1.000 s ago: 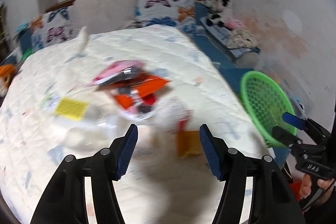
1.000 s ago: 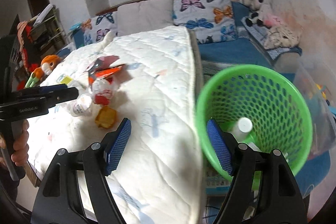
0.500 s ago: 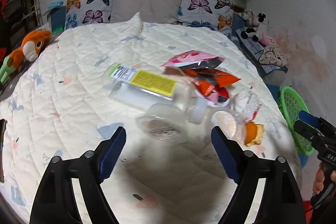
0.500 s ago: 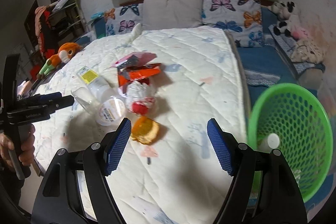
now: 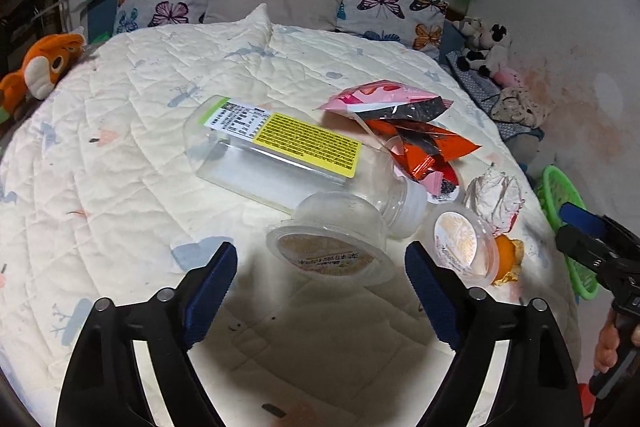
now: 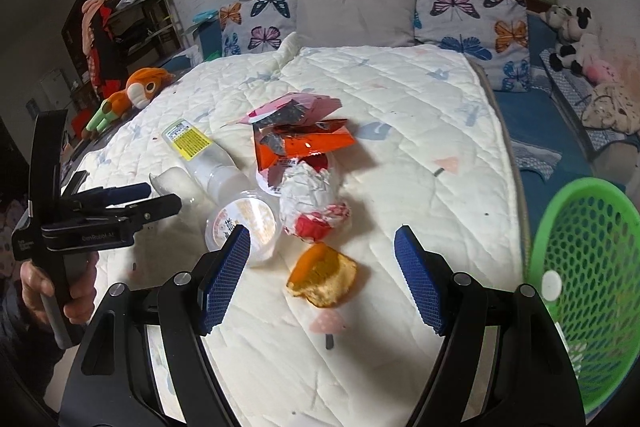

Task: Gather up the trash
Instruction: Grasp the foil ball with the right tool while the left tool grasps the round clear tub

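Trash lies on the quilted bed (image 5: 120,163): a clear plastic bottle with a yellow label (image 5: 288,155), two clear lidded cups (image 5: 332,247) (image 5: 464,247), pink and orange snack bags (image 5: 404,123), crumpled white paper (image 5: 496,195) and an orange peel (image 6: 322,277). My left gripper (image 5: 320,287) is open, just short of the nearer cup. My right gripper (image 6: 322,275) is open, with the peel between its fingers in the right wrist view. The green mesh basket (image 6: 580,267) hangs at the bed's right side with a white bottle cap inside.
Butterfly pillows (image 6: 472,11) line the headboard. An orange plush toy (image 6: 140,91) lies at the bed's left edge. Plush toys (image 6: 576,39) sit on a blue bench to the right. Shelves with clothes (image 6: 120,23) stand at far left.
Both grippers swung left from the basket toward the trash pile. The left one closed in on the cup, the right one on the peel. Both stayed open.
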`<act>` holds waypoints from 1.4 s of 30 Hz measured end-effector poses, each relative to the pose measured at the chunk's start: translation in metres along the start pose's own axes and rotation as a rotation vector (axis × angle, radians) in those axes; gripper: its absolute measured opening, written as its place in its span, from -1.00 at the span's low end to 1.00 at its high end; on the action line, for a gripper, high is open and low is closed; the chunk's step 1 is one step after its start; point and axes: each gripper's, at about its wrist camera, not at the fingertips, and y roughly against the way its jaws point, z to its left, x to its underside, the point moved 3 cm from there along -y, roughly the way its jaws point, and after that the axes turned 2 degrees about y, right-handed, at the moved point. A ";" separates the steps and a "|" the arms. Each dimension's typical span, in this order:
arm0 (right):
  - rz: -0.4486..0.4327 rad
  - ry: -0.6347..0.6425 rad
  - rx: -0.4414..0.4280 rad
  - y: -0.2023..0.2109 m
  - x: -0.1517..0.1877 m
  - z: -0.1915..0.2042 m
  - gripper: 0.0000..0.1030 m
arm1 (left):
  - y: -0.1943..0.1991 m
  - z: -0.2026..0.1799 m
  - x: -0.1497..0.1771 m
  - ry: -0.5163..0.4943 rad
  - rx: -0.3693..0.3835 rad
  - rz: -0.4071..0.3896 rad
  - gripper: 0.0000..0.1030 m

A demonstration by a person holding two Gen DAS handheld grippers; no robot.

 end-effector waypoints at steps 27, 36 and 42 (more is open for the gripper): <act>0.022 -0.086 -0.047 -0.033 -0.007 -0.012 -0.07 | 0.040 -0.016 -0.002 -0.041 0.097 -0.076 0.19; -0.067 -0.122 -0.015 0.016 -0.003 -0.035 -0.08 | 0.054 -0.057 -0.011 -0.097 0.162 -0.094 0.19; -0.110 -0.170 0.053 0.050 0.009 -0.068 -0.08 | 0.050 -0.100 -0.013 -0.159 0.212 -0.078 0.19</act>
